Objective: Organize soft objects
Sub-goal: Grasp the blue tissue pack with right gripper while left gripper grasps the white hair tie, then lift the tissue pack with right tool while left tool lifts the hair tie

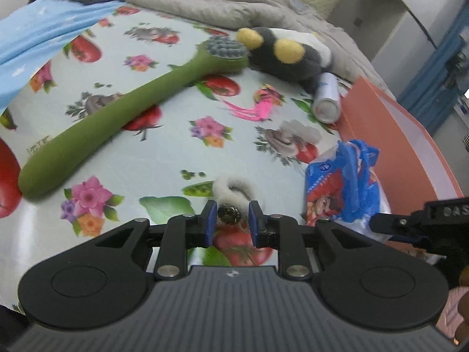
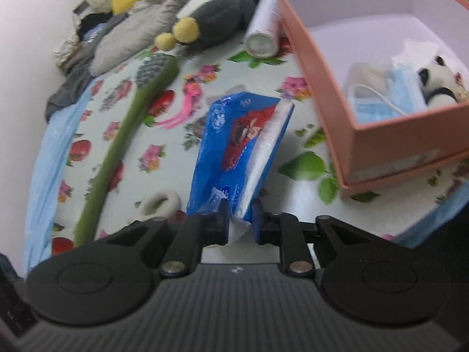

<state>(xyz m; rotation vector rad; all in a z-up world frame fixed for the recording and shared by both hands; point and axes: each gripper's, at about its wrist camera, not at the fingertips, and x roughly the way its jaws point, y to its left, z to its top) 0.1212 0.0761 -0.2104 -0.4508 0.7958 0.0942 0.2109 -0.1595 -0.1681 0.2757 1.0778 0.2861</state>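
My right gripper (image 2: 240,220) is shut on the near end of a blue and red tissue pack (image 2: 237,146), which also shows in the left wrist view (image 1: 343,182). My left gripper (image 1: 231,220) is partly closed around a dark metallic bead (image 1: 228,214) of a white fluffy hair tie (image 1: 234,189); the hair tie also lies left of the pack in the right wrist view (image 2: 159,202). A pink box (image 2: 395,143) to the right holds face masks (image 2: 378,99) and a panda plush (image 2: 439,82). A grey and yellow plush toy (image 1: 284,52) lies at the back.
A long green brush (image 1: 117,108) lies across the flowered tablecloth (image 1: 164,158). A white cylinder (image 1: 326,99) lies beside the box. A pink tassel (image 1: 255,108), grey clothing (image 1: 219,3) and a blue cloth (image 1: 38,35) lie at the back and left.
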